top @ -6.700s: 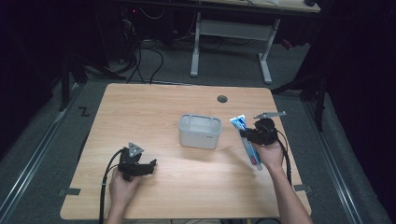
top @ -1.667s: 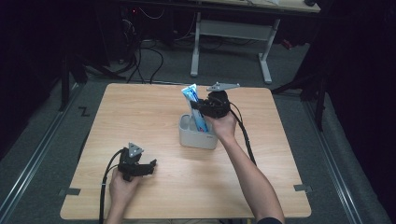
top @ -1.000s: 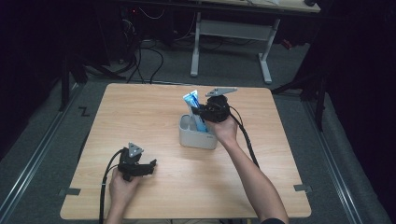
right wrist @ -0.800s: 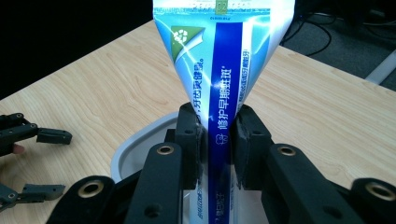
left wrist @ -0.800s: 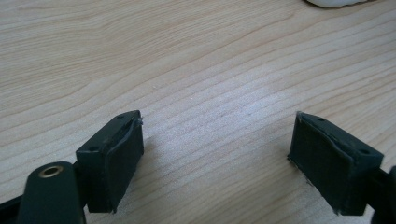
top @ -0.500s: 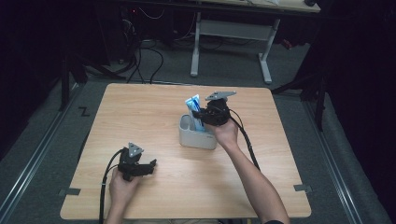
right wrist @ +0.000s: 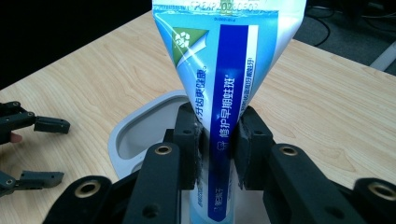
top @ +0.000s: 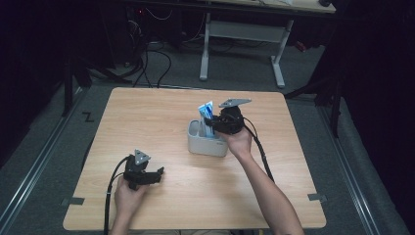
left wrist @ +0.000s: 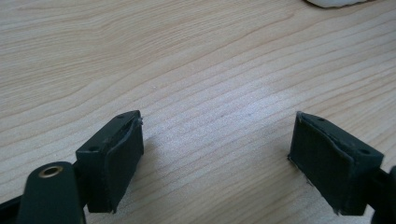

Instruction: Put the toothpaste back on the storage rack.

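The lower end of the toothpaste tube (right wrist: 224,93) is hidden behind the right gripper (right wrist: 218,144). Its top is cut off by the frame's upper edge, and the holder (right wrist: 135,130) floor cannot be seen.

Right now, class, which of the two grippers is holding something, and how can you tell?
The right gripper, over the grey container: its jaws pinch a blue toothpaste tube. The left gripper rests open on the table, nothing between its pads.

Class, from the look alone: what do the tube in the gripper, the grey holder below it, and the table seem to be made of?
Toothpaste tube: likely glossy laminated plastic, printed, creasing flat at its end. Grey holder: probably matte moulded plastic, with rounded corners and a smooth rim. Table: light wood or wood-look laminate, grain lines visible.
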A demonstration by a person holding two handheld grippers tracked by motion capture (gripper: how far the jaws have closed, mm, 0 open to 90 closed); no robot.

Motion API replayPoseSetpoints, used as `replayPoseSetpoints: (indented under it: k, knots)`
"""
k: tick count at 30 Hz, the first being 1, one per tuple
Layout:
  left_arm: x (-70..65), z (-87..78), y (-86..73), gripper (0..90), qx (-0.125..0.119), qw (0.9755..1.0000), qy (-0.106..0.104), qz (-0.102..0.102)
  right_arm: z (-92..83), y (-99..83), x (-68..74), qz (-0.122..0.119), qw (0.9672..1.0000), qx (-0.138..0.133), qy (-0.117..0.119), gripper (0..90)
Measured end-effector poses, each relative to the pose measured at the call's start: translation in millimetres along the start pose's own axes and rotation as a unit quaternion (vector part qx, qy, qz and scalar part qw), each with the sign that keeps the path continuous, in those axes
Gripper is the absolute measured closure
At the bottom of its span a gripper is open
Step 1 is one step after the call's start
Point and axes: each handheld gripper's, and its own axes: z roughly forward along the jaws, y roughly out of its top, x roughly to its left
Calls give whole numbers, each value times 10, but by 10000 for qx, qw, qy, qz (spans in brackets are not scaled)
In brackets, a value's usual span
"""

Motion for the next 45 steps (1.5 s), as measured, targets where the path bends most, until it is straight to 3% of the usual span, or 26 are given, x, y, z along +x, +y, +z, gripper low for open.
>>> replayPoseSetpoints:
  k: [5,12,15,21,31,45]
  knots:
    - [0,1,1,178,2,10000,-2,-9,-4,-1,24,-155,9998,6,-145,725]
    - [0,1,1,178,1,10000,-2,-11,10,-1,25,-90,9998,-14,-156,707]
    - [0,1,1,178,3,10000,-2,-11,12,3,41,-138,9996,-27,-232,674]
    - [-1,1,1,178,0,10000,0,-10,-26,-3,18,-7,9997,-57,-253,591]
    - [0,1,1,178,4,10000,4,-3,-269,53,15,-40,9986,-411,-331,528]
    - [-1,2,1,178,-2,10000,4,-11,-513,44,-70,0,9972,-582,-474,526]
